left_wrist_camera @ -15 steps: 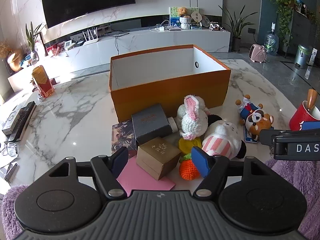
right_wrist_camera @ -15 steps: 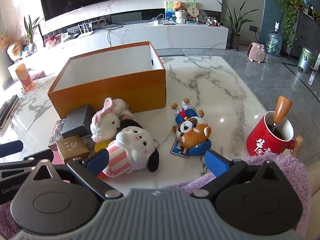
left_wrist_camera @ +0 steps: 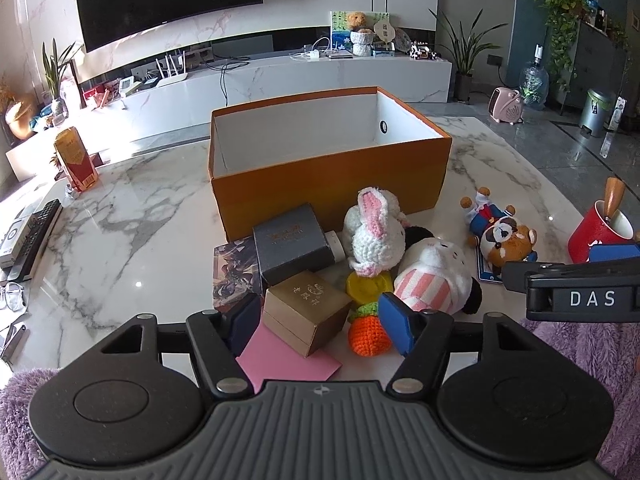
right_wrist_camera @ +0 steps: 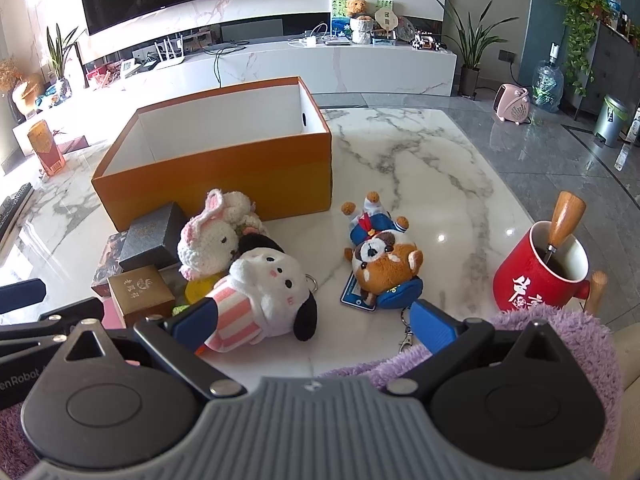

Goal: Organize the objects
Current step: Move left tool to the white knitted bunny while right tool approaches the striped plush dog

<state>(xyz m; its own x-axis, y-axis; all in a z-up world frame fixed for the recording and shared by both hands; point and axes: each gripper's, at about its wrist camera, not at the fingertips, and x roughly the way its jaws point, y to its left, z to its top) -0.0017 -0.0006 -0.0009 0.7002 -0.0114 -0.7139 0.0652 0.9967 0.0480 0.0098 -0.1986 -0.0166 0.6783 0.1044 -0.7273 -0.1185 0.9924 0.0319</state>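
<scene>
An open orange box (left_wrist_camera: 328, 192) stands mid-table on the marble, and nothing shows inside it. In front of it lie a dark grey box (left_wrist_camera: 292, 244), a gold box (left_wrist_camera: 306, 308), a crochet bunny (left_wrist_camera: 376, 236), a white dog plush (right_wrist_camera: 272, 284) in pink stripes, a crochet carrot (left_wrist_camera: 368, 330) and a brown raccoon plush (right_wrist_camera: 384, 260). My left gripper (left_wrist_camera: 319, 324) is open, with the gold box between its fingers and gaps on both sides. My right gripper (right_wrist_camera: 316, 322) is wide open, its left fingertip beside the dog plush.
A red mug (right_wrist_camera: 540, 272) holding a wooden-handled tool stands at the right table edge. Remotes (left_wrist_camera: 36, 236) and a red-gold carton (left_wrist_camera: 76, 160) sit at the left. A pink card (left_wrist_camera: 288, 356) lies under the gold box. Purple fluffy sleeves (right_wrist_camera: 552, 332) frame both grippers.
The left gripper's fingers have drawn slightly closer together around the gold box. The right gripper and the objects have not moved.
</scene>
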